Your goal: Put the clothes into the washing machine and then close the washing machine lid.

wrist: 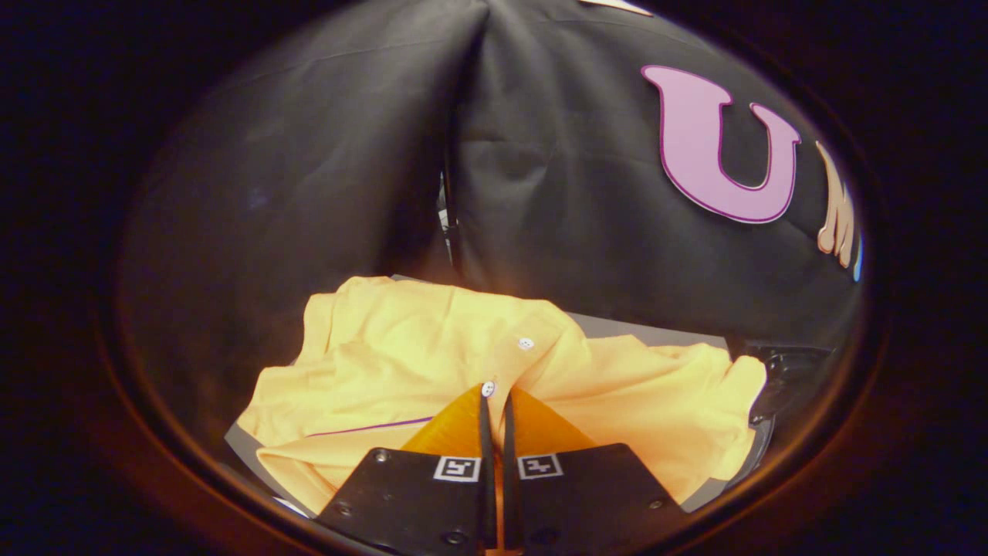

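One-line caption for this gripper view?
Gripper fingers nearly closed, pinching the yellow shirt near its buttons as it lies crumpled on a grey surface.

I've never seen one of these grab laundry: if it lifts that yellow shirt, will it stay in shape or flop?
Probably flop: the yellow shirt already lies rumpled in soft folds. It looks thin, so likely light. The gripper has its fingers nearly closed at the button placket, seemingly pinching cloth; the rest would likely hang and trail.
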{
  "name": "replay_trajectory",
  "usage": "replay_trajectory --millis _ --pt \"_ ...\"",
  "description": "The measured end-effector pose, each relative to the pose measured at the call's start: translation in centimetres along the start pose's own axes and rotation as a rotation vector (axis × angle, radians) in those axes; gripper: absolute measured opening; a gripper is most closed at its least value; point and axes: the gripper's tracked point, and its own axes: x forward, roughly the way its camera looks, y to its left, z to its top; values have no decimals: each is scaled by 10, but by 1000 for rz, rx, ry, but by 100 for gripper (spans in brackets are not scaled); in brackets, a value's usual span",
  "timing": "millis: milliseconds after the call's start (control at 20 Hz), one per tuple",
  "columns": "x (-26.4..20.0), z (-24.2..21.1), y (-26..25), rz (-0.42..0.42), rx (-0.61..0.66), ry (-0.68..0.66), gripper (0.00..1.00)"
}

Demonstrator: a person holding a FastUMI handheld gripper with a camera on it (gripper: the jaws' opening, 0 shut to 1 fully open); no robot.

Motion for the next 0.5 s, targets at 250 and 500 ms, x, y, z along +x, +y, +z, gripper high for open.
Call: replay_trajectory --millis 250,500 --pt "-15 -9 -27 -37 -24 -2 1" --pt "-33 -21 -73 -95 -2 1 0"
